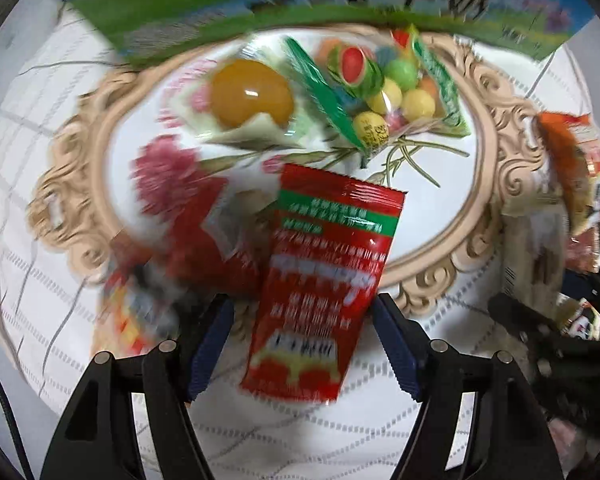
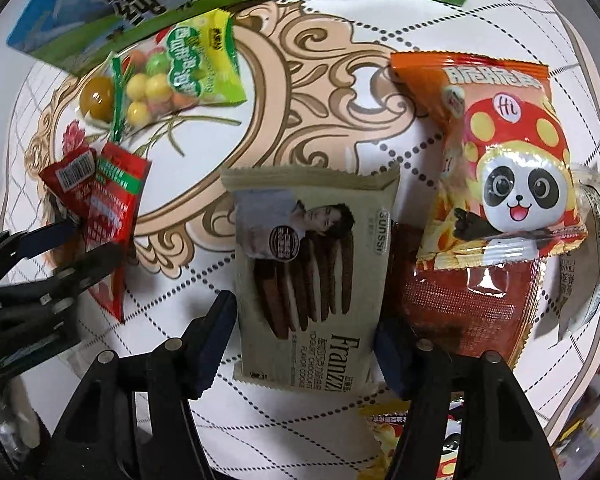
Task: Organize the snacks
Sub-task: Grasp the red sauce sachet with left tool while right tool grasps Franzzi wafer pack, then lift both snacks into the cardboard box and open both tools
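Observation:
A red sauce-style packet (image 1: 324, 280) lies half on the ornate oval tray (image 1: 476, 184), half on the white quilted cloth. My left gripper (image 1: 302, 304) points down over it, open, with bare gaps between the blue pads and the packet. A beige Franzzi cookie pack (image 2: 308, 264) lies flat on the cloth. My right gripper (image 2: 306, 316) straddles its lower end, open; the left pad stands clear of the pack's edge. On the tray rest an orange jelly cup (image 1: 252, 94), a bag of coloured candy balls (image 1: 384, 88) and a second red packet (image 1: 208, 240).
A blue-green milk carton (image 2: 140, 0) lies along the tray's far side. Right of the cookie pack an orange panda chip bag (image 2: 500, 160) rests on a red translucent pack (image 2: 472, 304), with a pale wrapped snack (image 2: 596, 248) beyond. Another snack bag (image 2: 380, 440) peeks in below.

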The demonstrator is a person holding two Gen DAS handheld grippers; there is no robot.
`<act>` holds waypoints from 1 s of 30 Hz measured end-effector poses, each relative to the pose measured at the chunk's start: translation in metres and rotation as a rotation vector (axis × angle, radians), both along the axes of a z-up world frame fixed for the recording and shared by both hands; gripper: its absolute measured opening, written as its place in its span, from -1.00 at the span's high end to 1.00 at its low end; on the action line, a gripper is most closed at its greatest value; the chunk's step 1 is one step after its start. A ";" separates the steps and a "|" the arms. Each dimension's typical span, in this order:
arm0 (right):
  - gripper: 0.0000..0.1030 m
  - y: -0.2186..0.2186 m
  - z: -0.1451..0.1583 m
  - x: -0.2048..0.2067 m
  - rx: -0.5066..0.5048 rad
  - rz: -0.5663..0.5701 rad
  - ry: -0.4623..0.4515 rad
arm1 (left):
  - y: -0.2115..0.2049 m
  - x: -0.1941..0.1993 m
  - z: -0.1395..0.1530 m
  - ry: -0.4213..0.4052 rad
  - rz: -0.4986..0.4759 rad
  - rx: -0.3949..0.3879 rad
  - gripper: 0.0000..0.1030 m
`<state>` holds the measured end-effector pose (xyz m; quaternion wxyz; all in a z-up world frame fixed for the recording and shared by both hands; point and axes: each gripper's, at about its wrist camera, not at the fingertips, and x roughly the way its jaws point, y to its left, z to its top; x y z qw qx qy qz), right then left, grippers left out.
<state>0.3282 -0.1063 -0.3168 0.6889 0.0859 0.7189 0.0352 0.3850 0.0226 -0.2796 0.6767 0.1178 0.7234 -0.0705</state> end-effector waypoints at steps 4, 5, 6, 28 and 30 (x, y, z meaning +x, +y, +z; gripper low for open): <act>-0.18 0.007 -0.008 0.002 -0.027 -0.008 -0.031 | -0.002 -0.004 0.003 -0.021 0.027 -0.029 -0.06; -0.18 0.008 -0.007 -0.004 -0.025 -0.010 -0.037 | -0.001 -0.007 0.008 -0.025 0.036 -0.037 0.00; -0.17 0.008 -0.005 -0.006 -0.025 -0.009 -0.040 | 0.002 -0.009 0.015 -0.029 0.050 -0.046 0.01; -0.17 -0.017 0.204 0.067 0.123 0.016 -0.403 | 0.046 0.051 0.217 -0.256 0.228 -0.414 0.05; -0.17 -0.027 0.217 0.099 0.063 0.010 -0.435 | 0.028 0.084 0.219 -0.285 0.219 -0.382 0.05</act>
